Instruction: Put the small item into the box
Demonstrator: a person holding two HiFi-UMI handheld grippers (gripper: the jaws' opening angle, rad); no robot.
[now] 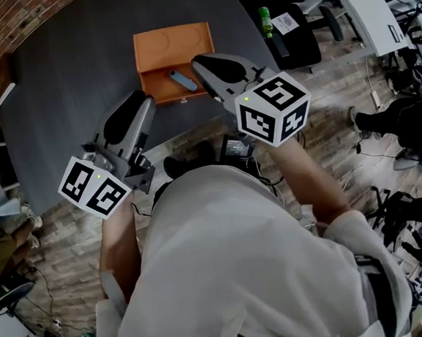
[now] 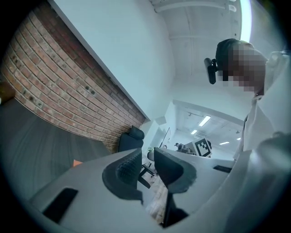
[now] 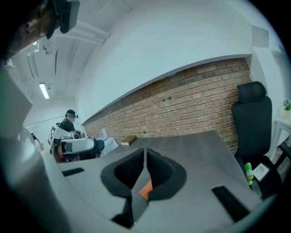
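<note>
In the head view an open orange box [image 1: 161, 89] lies on the dark grey table [image 1: 78, 73], its lid [image 1: 173, 44] folded back. A small blue-grey item [image 1: 183, 80] lies inside the box's tray. My right gripper [image 1: 200, 61] is raised over the box's right side; in the right gripper view its jaws [image 3: 144, 152] meet at the tips, shut and empty, with an orange sliver of the box [image 3: 145, 189] below them. My left gripper [image 1: 145, 100] hovers near the table's front edge, left of the box. Its jaws [image 2: 145, 152] stand slightly apart with nothing between them.
A black office chair [image 1: 299, 39] with a green bottle [image 1: 265, 21] stands right of the table. A white desk [image 1: 362, 4] is at the far right. A brick wall [image 3: 191, 109] runs behind the table. A small wooden block [image 3: 128, 140] lies on its far side.
</note>
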